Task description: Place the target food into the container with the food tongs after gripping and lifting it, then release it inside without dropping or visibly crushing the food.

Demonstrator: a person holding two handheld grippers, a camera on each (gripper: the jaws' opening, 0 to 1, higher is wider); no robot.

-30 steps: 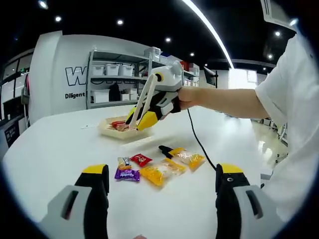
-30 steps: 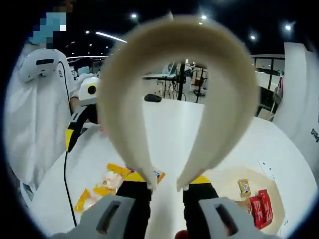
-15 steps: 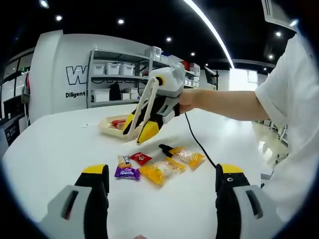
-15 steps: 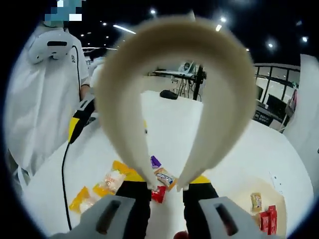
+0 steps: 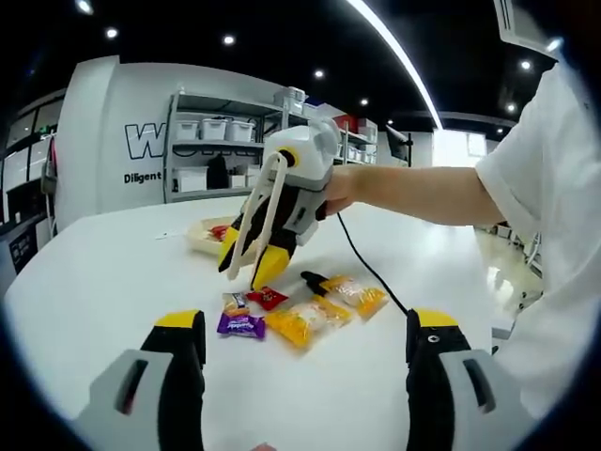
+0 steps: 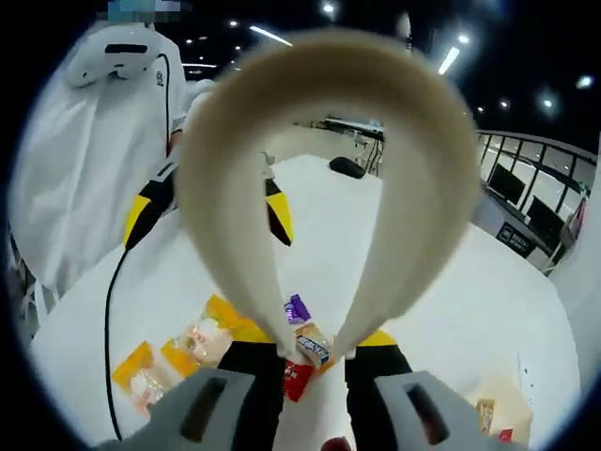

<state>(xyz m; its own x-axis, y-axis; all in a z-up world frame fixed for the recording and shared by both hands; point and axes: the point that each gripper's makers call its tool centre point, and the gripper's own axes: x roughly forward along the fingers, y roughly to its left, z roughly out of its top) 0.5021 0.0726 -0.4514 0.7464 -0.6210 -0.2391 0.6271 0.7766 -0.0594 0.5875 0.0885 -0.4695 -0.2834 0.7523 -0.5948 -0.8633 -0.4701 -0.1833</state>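
Observation:
Several wrapped snacks lie on the white table: a purple candy, a red one, a small orange-blue one and two orange packets. My right gripper is shut on cream food tongs, whose tips hang just above the small candies. In the right gripper view the tongs stand slightly parted with nothing between them, and the orange-blue candy lies below the gap between my right gripper jaws. The shallow beige container sits behind. My left gripper is open and holds nothing.
A black cable runs across the table from the right gripper. A person in white stands at the table edge. Shelving with white bins lines the back wall. The container's corner holds red packets.
My right gripper has carried the tongs away from above the container, toward me and down over the loose snacks. The left gripper has stayed put and open.

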